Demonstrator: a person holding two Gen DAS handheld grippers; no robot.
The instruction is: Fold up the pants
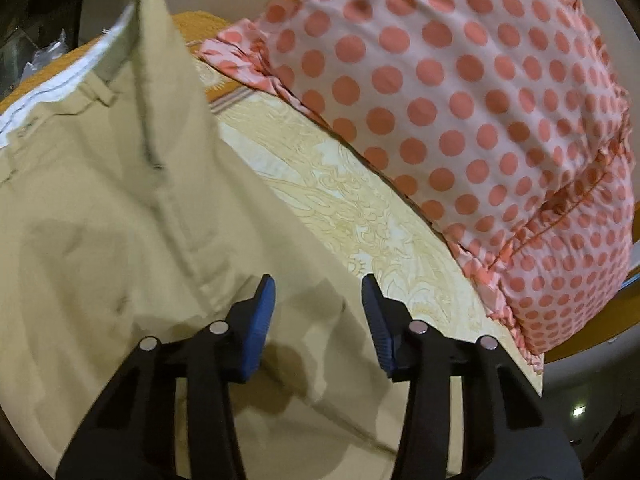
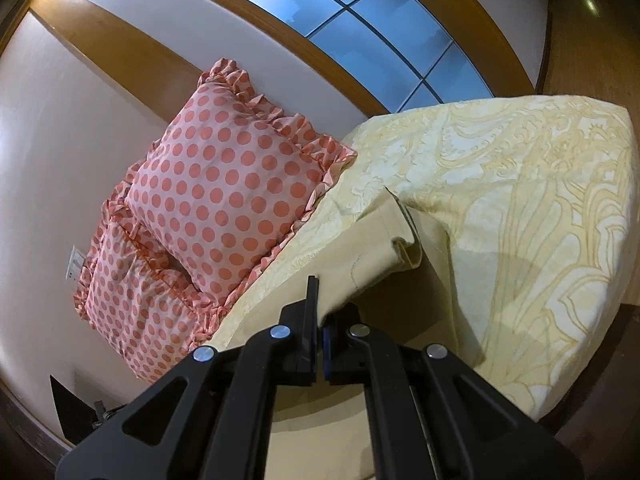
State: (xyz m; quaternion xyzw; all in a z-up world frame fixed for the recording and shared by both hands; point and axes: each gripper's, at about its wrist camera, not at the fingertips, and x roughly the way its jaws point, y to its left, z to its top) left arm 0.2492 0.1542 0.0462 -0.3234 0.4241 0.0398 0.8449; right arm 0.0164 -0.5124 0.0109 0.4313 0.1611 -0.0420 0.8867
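Khaki pants point(image 1: 100, 208) lie spread across a bed point(image 1: 320, 184) covered by a cream, scroll-patterned bedspread; the waistband end, with its white inner lining turned outward, rises at the far left of the left wrist view. The flat bed surface presumably serves as the folding support, and the garment lies toward the side away from the pillows, leaving a bare strip of bedspread between them.

Left gripper point(image 1: 318, 304) — jaws spread, holding nothing, poised just above the pants' near edge, beside the line where the fabric meets the bedspread. Its blue pads point(image 1: 262, 328) face each other across a clear gap; the pose suggests readiness to take a second hold on the cloth, though contact cannot be confirmed.

Right gripper point(image 2: 320, 320) — jaws pressed together, pinching a portion of the pants point(image 2: 360, 256). The fabric drapes away from the grip, and a hemmed end curls over just beyond it, raised off the bedspread. Lifting this portion would allow it to be carried over the rest of the garment to form a fold.

Two polka-dot pillows point(image 2: 224, 184) with ruffled edges rest against the wall at the head of the bed, apart from the pants. A window point(image 2: 360, 12) sits above.

No brand, label or legible writing is visible on the pants, the bedding or the grippers.
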